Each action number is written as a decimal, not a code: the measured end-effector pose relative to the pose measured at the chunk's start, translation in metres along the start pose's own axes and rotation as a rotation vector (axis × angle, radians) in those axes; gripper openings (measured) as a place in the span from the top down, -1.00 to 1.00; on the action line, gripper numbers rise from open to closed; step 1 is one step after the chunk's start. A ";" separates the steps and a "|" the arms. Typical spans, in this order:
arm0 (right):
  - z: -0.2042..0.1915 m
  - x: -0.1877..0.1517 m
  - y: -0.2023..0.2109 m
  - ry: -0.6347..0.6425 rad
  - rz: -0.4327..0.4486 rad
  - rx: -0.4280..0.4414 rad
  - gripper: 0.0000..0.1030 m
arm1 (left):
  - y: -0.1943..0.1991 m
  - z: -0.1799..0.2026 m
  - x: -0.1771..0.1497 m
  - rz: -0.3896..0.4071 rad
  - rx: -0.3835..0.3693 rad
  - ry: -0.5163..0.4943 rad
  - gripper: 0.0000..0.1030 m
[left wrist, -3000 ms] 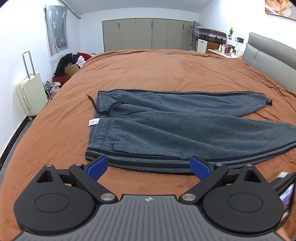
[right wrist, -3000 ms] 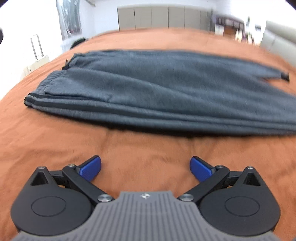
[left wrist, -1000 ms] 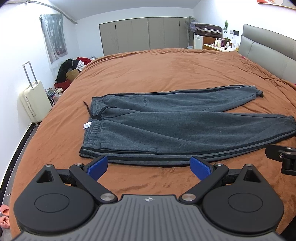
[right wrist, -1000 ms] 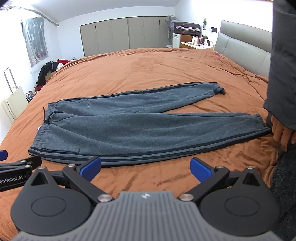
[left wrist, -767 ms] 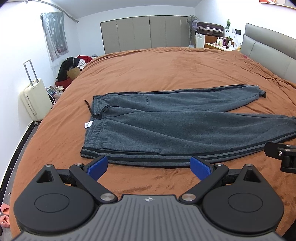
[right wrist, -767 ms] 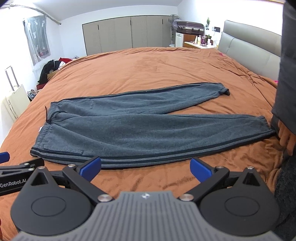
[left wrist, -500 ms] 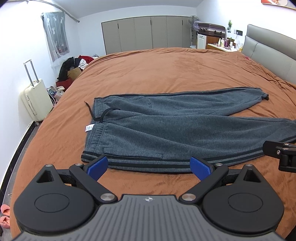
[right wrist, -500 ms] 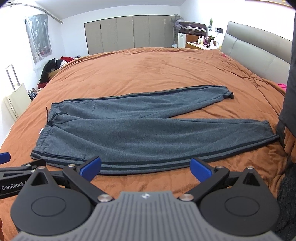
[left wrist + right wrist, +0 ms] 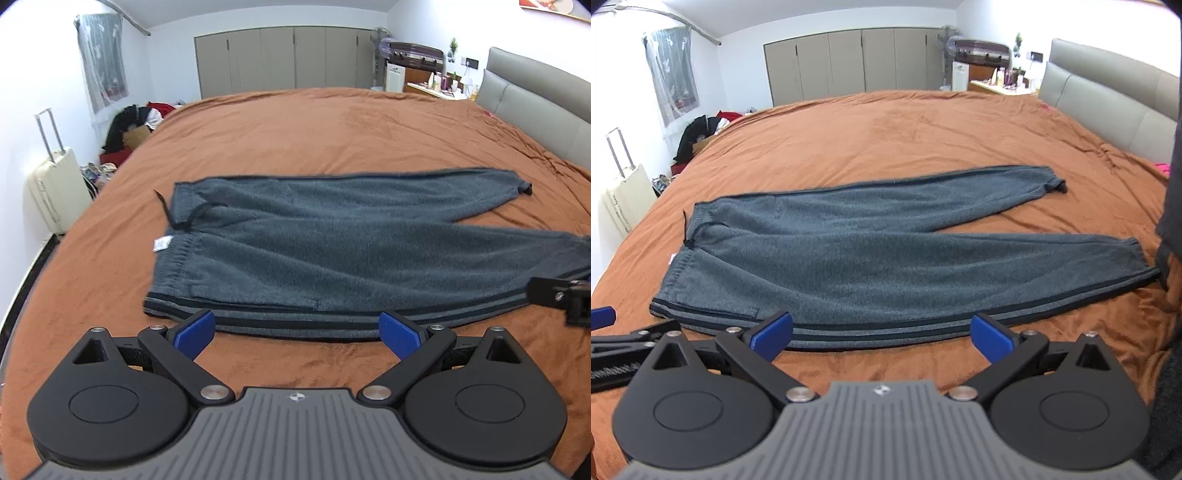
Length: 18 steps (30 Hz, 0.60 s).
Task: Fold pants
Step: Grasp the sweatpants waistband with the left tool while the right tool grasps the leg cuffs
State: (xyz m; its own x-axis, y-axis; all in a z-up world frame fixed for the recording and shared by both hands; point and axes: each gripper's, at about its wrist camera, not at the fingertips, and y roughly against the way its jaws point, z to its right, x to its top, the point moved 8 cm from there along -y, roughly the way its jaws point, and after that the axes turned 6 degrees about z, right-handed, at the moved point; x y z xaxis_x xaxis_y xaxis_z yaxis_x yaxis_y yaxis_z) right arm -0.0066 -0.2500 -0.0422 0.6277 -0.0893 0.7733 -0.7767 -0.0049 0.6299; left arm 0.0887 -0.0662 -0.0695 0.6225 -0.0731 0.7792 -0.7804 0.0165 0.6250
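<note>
Grey fleece pants [image 9: 332, 251] with black side stripes lie flat on the brown bed [image 9: 314, 125], waistband to the left, both legs spread to the right. They also show in the right wrist view [image 9: 886, 258]. My left gripper [image 9: 297, 332] is open and empty, just short of the pants' near edge by the waistband end. My right gripper [image 9: 881, 334] is open and empty, over the near striped edge further right. The right gripper's finger shows at the left view's right edge [image 9: 557, 295].
A cream suitcase [image 9: 55, 184] and a pile of clothes [image 9: 133, 125] stand on the floor left of the bed. A grey headboard [image 9: 1108, 107] runs along the right. The person's dark clothing [image 9: 1171, 229] fills the right edge. Wardrobes [image 9: 280, 59] line the far wall.
Both grippers have moved forward and lower toward the near edge of the pants, which now look larger. Both stay open. The pants have not moved.
</note>
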 end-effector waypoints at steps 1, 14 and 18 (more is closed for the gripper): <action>0.007 -0.005 -0.011 -0.011 -0.019 0.005 -0.91 | -0.011 -0.005 -0.005 -0.018 0.004 0.008 -1.00; 0.153 -0.063 -0.153 -0.557 -0.151 0.006 -0.58 | -0.131 -0.094 -0.057 -0.135 -0.033 0.594 -1.00; 0.193 -0.063 -0.168 -0.716 -0.092 -0.026 -0.50 | -0.148 -0.110 -0.062 -0.162 -0.061 0.702 -1.00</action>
State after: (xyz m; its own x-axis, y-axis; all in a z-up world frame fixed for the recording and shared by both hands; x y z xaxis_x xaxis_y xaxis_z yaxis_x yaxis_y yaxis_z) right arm 0.0745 -0.4357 -0.2112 0.4955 -0.7202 0.4855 -0.7150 -0.0208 0.6988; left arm 0.1723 0.0459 -0.2048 0.6367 0.5783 0.5102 -0.6836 0.1170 0.7204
